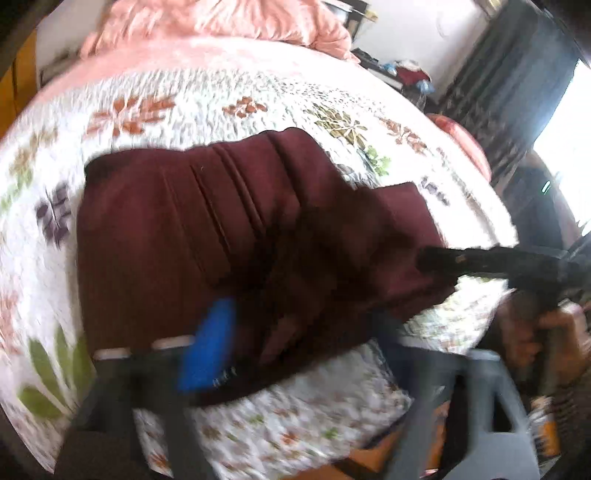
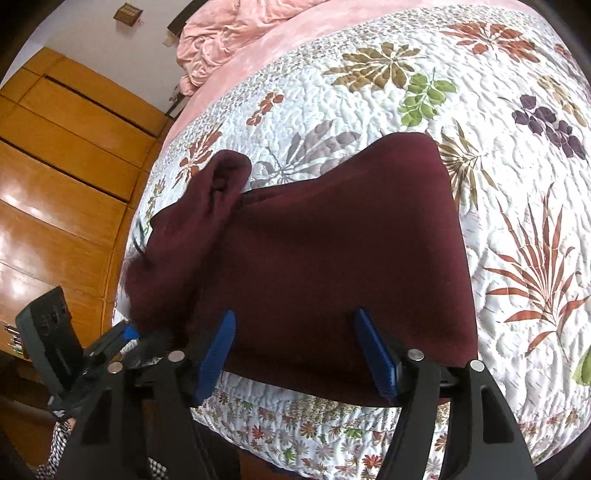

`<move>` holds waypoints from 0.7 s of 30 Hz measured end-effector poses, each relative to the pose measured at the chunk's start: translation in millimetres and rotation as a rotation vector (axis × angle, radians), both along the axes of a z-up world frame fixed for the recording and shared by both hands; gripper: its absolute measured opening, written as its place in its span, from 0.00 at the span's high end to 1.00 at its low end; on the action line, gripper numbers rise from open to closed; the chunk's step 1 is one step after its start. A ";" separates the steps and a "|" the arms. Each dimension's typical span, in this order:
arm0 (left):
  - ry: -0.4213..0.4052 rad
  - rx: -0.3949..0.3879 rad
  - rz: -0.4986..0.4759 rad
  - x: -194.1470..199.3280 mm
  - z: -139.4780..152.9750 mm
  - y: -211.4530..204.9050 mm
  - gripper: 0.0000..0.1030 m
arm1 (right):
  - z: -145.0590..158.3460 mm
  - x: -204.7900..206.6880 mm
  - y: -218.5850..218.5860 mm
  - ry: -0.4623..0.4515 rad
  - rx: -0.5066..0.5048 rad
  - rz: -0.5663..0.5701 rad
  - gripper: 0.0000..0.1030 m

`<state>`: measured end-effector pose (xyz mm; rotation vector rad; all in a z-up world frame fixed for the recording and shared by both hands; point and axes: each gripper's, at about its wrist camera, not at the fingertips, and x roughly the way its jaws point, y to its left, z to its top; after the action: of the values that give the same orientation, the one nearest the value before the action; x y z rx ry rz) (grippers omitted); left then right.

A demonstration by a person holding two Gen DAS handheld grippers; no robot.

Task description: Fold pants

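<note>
Maroon pants (image 2: 332, 251) folded compact on quilt (image 2: 498, 155); final tidy. Right tongs (image 2: 295, 354) spread, empty, above near edge. Left tongs (image 1: 295, 354) blurred, state unclear. Next: flatten bunched left end.

Right wrist fisheye view. The right gripper (image 2: 295, 354) stands with its jaws spread wide, the blue pads (image 2: 216, 354) apart, above the near edge of the maroon pants (image 2: 332, 251). The pants lie folded into a broad block directly ahead of the jaws, on the floral quilt (image 2: 517, 184) of the bed. Ahead and to the left of the jaws, part of the cloth rises in a bunched, rumpled fold. The other gripper (image 2: 122, 336) shows at lower left, beside the left jaw, touching the pants' left edge; whether it grips them cannot be told. Far ahead lies a pink blanket (image 2: 229, 33). Left of the jaws, beyond the bed, stands a wooden wardrobe (image 2: 62, 155).
</note>
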<state>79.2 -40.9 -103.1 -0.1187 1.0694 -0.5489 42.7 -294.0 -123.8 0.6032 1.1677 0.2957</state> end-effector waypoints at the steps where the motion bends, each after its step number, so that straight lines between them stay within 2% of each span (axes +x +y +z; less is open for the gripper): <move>1: -0.006 -0.043 0.017 -3.9 1.6 4.3 0.14 | 0.6 -0.2 0.0 0.003 0.001 -0.002 0.30; 2: -0.014 -0.111 0.037 -4.8 9.6 14.3 0.11 | 1.8 0.2 -0.3 0.005 0.002 -0.005 0.29; 5: 0.000 -0.136 0.135 -12.6 12.0 42.7 0.10 | 10.8 3.2 -0.9 -0.010 0.021 -0.011 0.22; 8: 0.038 -0.060 0.282 5.7 2.2 71.7 0.10 | 20.9 10.0 5.4 -0.026 0.051 0.005 0.17; 9: 0.078 -0.011 0.349 13.9 -5.9 82.2 0.10 | 23.3 14.0 10.2 -0.025 0.056 0.017 0.16; 11: 0.132 0.013 0.410 19.9 -15.0 94.3 0.10 | 24.6 20.4 19.2 -0.017 0.070 0.037 0.16; 13: 0.161 0.013 0.423 25.2 -25.3 100.1 0.10 | 23.4 28.7 29.3 0.000 0.089 0.057 0.14; 16: 0.182 0.064 0.413 24.9 -36.2 100.7 0.10 | 16.5 40.8 42.6 0.037 0.092 0.078 0.14; 21: 0.211 0.036 0.421 22.7 -52.8 106.6 0.10 | -4.3 50.1 55.2 0.114 0.090 0.095 0.13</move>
<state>101.8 65.7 -155.9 -0.3680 1.2171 -0.1379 92.8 -238.7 -128.1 0.6512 1.3006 0.4003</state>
